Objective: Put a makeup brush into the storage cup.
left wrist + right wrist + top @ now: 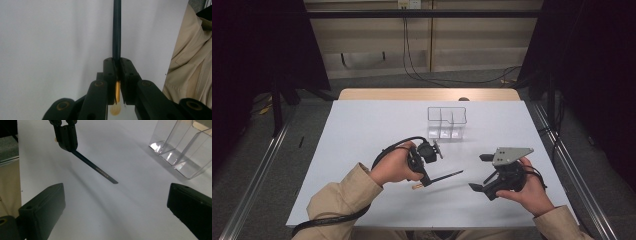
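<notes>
My left gripper (pixel 426 181) is shut on a dark pencil (pixel 447 175) near its gold band and pale eraser end. The shaft sticks out to the right, low over the white table (pixel 362 130). In the left gripper view the jaws (pixel 117 67) pinch the pencil (pixel 116 30), which runs straight up the picture. My right gripper (pixel 479 172) is open at the right of the table, with nothing between its fingers. Its own view shows its wide-apart jaws (pixel 116 205) facing the pencil tip (pixel 96 170) and the left gripper (pixel 66 140).
A clear plastic organizer (pixel 447 122) with several compartments stands at the back middle of the table, seen at upper right in the right gripper view (pixel 180 150). A beige sleeve (pixel 192 65) lies at the table's near edge. Cables trail on the floor beyond.
</notes>
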